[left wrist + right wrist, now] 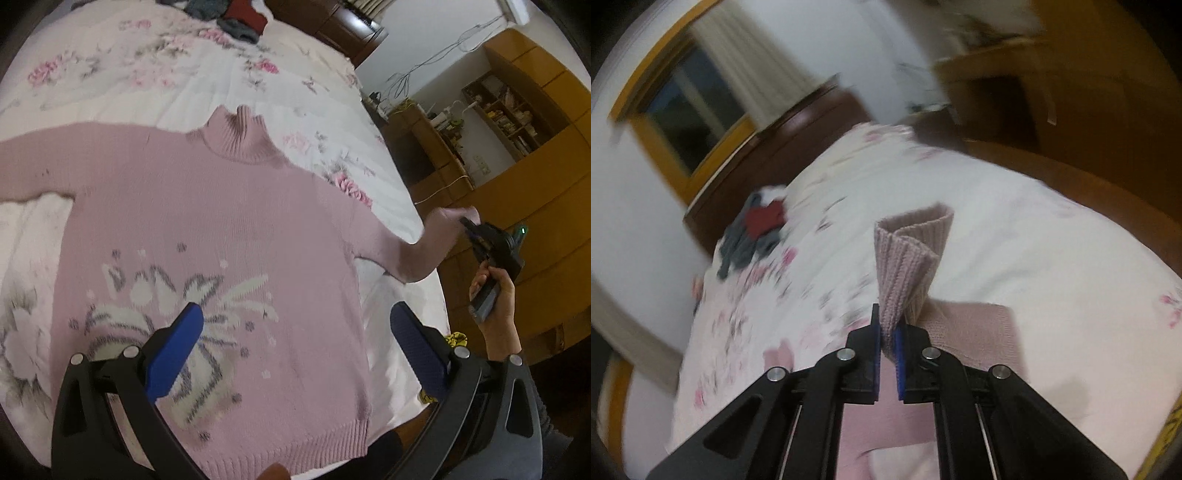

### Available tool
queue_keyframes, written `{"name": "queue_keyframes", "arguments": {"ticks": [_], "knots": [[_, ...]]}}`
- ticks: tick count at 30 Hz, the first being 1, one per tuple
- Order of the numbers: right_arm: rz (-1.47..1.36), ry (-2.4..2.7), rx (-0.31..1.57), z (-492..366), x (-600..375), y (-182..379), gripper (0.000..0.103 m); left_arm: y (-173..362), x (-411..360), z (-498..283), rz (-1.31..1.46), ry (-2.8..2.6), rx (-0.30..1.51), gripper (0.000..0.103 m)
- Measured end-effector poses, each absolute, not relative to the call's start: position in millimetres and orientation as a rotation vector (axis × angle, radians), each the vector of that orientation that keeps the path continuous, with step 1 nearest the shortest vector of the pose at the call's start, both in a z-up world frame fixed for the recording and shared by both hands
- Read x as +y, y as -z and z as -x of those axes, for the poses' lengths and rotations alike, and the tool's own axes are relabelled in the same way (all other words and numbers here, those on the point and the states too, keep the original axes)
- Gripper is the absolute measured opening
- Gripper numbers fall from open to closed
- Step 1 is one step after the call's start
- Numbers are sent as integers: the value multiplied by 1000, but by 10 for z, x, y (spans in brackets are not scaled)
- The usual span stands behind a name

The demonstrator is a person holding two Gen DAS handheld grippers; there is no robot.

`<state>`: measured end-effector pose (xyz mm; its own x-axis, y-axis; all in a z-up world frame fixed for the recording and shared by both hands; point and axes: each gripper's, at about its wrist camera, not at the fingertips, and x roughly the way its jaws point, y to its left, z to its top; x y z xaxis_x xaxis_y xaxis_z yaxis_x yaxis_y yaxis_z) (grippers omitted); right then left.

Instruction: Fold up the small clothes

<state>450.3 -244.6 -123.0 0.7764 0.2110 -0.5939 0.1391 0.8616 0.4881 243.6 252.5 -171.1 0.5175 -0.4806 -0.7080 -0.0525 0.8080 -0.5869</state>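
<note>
A pink sweater [207, 221] lay face up on the bed [155, 77], spread over a white floral quilt, its ribbed turtleneck collar [238, 134] pointing toward twelve o'clock in the left wrist view and its ribbed hem at six o'clock. A white and grey knitted motif covered the lower chest. One sleeve ran flat off toward nine o'clock.

The left tool [295, 354] hovered above the lower part of the sweater with its blue pads wide apart and nothing between them.

The other sleeve [424, 251] rose off the quilt toward three o'clock, where the right tool [466, 223], held in a hand [495, 291], gripped the cuff past the bed's edge. In the right wrist view the right tool [888, 334] was clamped on the ribbed cuff [910, 254], which stood up folded from between the two blue pads toward twelve o'clock, with more pink knit trailing under the tool at six o'clock.

A small heap of dark grey and red clothes [753, 229] sat on the far part of the bed near the dark wooden headboard [783, 147], at about ten o'clock in that view. Wooden cabinets and open shelves [502, 110] stood beyond the bed at two o'clock in the left wrist view.
</note>
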Motion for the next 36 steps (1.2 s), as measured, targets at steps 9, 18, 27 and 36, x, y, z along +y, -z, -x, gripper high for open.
{"name": "queue_keyframes", "arguments": {"ticks": [9, 18, 27, 36], "knots": [[-202, -153, 765, -4523, -712, 1622, 6, 1437, 2752, -2667, 493, 279, 952, 100], [135, -185, 902, -4114, 196, 2703, 6, 1904, 2622, -3270, 553, 353, 1071, 100], [34, -253, 914, -3610, -132, 2776, 53, 2790, 2204, -4181, 906, 491, 1262, 100], [-261, -239, 902, -2641, -680, 2711, 58, 3408, 1558, -4765, 979, 470, 1449, 100]]}}
